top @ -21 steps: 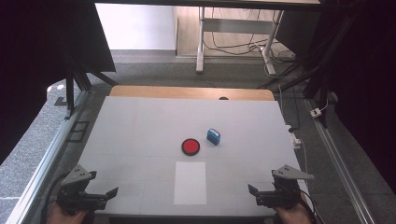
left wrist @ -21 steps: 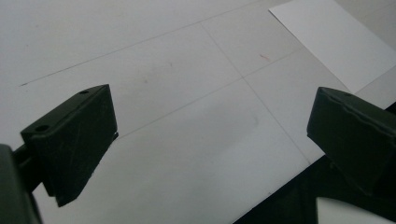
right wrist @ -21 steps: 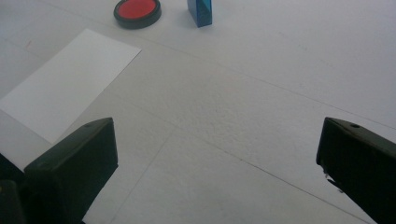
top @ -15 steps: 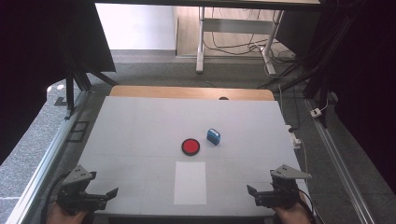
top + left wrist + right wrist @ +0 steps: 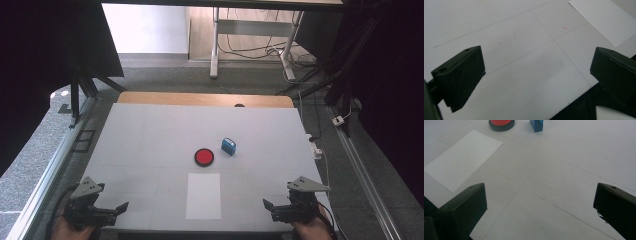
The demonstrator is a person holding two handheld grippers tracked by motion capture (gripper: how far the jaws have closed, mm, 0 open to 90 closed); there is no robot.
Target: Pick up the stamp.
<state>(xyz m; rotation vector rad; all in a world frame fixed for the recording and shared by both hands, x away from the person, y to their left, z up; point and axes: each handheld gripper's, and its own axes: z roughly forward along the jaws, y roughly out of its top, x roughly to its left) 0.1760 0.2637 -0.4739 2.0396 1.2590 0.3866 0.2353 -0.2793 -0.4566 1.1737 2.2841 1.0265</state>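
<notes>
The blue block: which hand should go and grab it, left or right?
Probably the right. The blue block sits right of the table's middle, nearer the right gripper than the left gripper. It shows ahead of the right gripper's open jaws, and only bare table lies between. Both grippers are empty.

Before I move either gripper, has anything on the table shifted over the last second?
No visible change. The left gripper and right gripper sit at the near corners of the table as before, jaws open and holding nothing. The red disc, the small blue block and the white sheet of paper lie where they were.
</notes>
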